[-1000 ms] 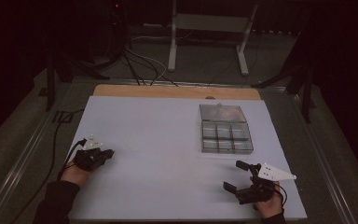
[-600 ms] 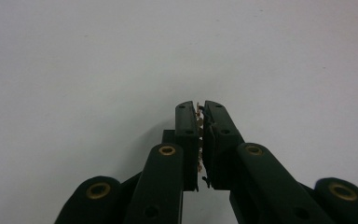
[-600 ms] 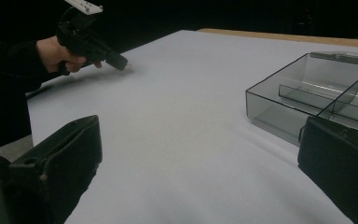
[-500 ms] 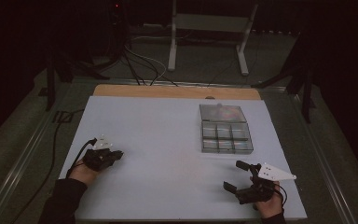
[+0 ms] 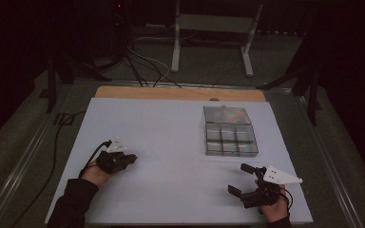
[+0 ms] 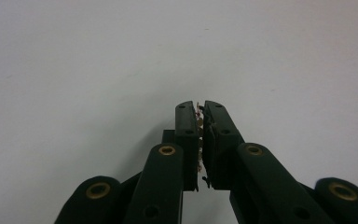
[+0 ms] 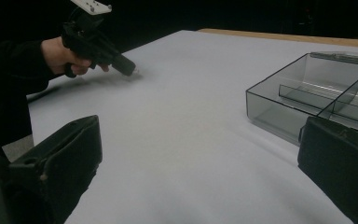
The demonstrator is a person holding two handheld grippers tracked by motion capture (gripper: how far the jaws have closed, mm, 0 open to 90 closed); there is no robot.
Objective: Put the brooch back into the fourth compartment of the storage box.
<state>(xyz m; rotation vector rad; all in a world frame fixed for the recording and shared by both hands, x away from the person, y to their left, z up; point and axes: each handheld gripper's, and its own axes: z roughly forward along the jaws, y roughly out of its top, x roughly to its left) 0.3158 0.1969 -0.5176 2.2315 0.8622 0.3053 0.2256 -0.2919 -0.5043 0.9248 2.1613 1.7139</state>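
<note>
My left gripper (image 5: 131, 158) sits low over the white table (image 5: 171, 118) at its left front, a hand wrapped around it. Its jaws are shut on a small thin item (image 6: 199, 116) with tan and reddish specks, of which just a sliver peeks out between the pads. In the right gripper view the left gripper (image 7: 127, 70) points down and to the right, close to the table. My right gripper (image 5: 237, 179) rests at the right front with its jaws wide open and nothing between them (image 7: 200, 135). A clear plastic compartment box (image 5: 229, 135) lies at the right rear, its lid (image 5: 227, 114) folded open.
A wooden strip (image 5: 180, 93) runs along the table's far edge. Beyond it are a metal stand (image 5: 209, 28) and cables (image 5: 142, 66) on the dark floor. A cable (image 5: 57, 142) trails off the table's left side. The box (image 7: 307, 100) has dividers inside.
The left hand and its shut gripper have slid to the right across the table, toward the middle. The right hand has stayed where it was.
</note>
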